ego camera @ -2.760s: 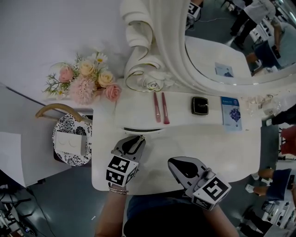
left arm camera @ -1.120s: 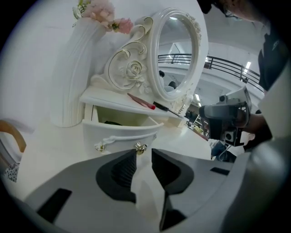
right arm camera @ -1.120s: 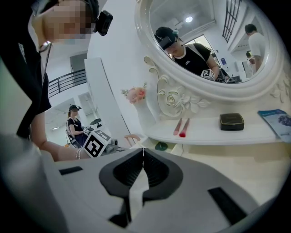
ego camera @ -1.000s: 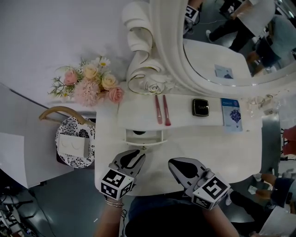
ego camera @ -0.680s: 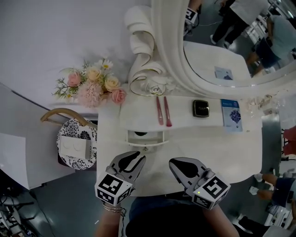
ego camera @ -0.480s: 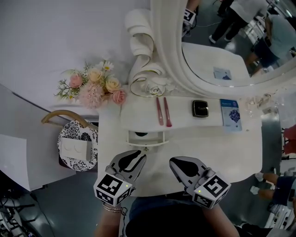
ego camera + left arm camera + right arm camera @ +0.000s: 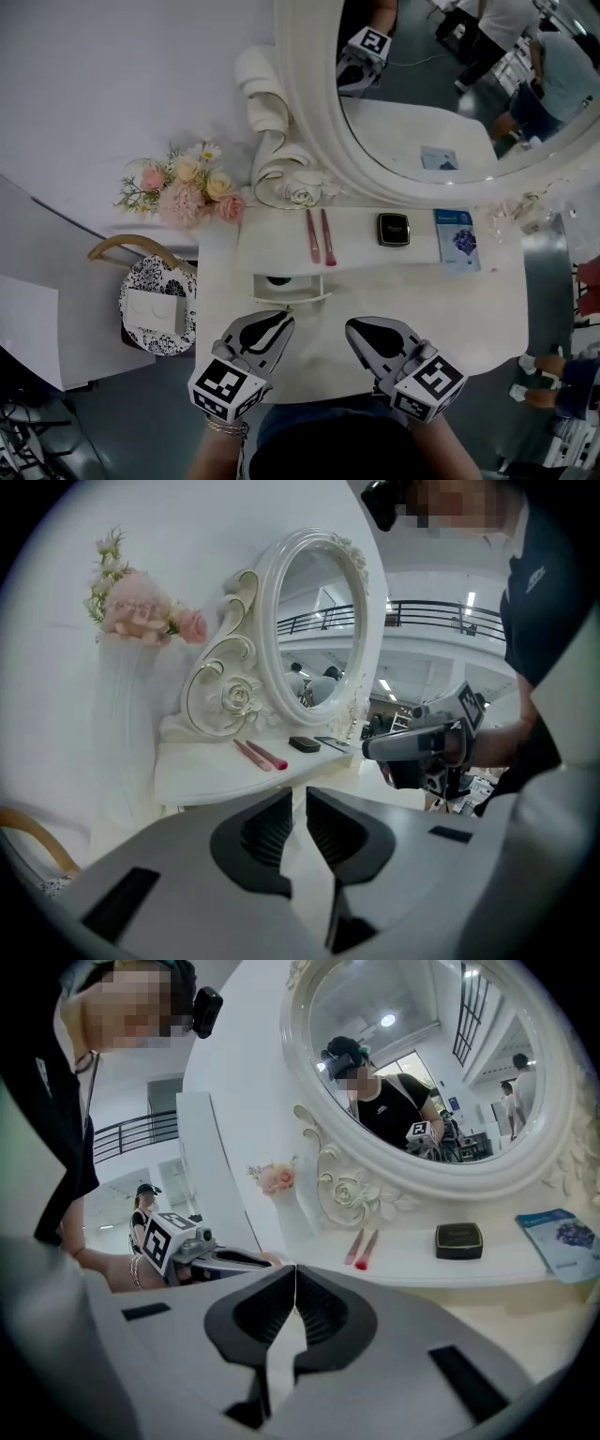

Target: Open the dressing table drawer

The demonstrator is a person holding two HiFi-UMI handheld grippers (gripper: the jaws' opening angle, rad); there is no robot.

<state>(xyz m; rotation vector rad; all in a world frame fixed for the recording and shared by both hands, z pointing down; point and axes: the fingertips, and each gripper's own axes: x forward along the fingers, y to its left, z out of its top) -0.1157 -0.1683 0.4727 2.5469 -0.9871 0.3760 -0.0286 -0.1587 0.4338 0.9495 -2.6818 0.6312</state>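
1. Head view: the left tongs [image 7: 268,323] and the right tongs [image 7: 364,330] are held side by side above the near edge of the white tabletop [image 7: 441,300]. Both are aimed toward the mirror [image 7: 422,103] and tipped slightly downward. A bracelet [image 7: 225,427] circles the left wrist. The drawer [image 7: 291,291] stands pulled out from under the raised shelf [image 7: 272,234], just ahead of the left tongs and not touching them. It holds something dark that I cannot identify. On the shelf lie two pink brushes [image 7: 319,236], a black compact [image 7: 393,229] and a blue booklet [image 7: 457,240], whose print is too small to read. The marker cube [image 7: 223,386] on the left tongs shows black-and-white squares and no words.
2. Left gripper view: the jaws of the left tongs [image 7: 298,803] stand a narrow gap apart. They have just been closing, and nothing lies between them. The right tongs [image 7: 371,750] float at the right, level with the shelf.
3. Right gripper view: the jaws of the right tongs [image 7: 295,1283] meet at their tips and grip nothing. The left tongs [image 7: 267,1260] show at the left. The compact [image 7: 458,1239] may carry lettering on its lid, but it is unreadable.
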